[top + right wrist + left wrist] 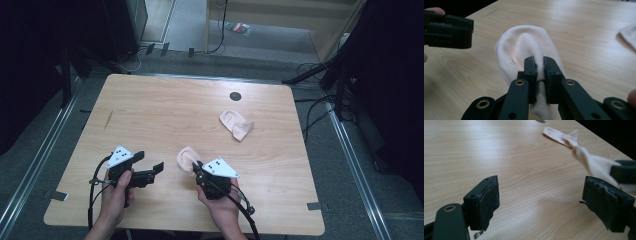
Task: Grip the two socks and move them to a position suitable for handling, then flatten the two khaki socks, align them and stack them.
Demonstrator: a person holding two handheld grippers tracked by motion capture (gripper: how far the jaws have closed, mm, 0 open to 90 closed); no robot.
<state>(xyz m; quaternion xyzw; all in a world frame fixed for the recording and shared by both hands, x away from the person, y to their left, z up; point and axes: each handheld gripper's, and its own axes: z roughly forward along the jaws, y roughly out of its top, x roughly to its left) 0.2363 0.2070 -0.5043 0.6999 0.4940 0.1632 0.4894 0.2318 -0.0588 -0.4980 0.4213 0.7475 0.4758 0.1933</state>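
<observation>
Table (165, 115): light wood-grain top, smooth, slight sheen. Near sock (524, 47) and far sock (236, 124): pale peach knit cloth, soft, matt. Left gripper (541, 202), right gripper (539, 80): black matt plastic; pads (490, 202) dark, rough, frayed at edges.

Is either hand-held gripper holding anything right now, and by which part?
The right hand-held gripper pinches the near sock by a fold of fabric. The left hand-held gripper is open, holding nothing.

Pale peach sock (524, 47) in the black right tongs (539, 75); another peach sock (236, 124) beyond; light wood-grain desk (165, 115).
</observation>
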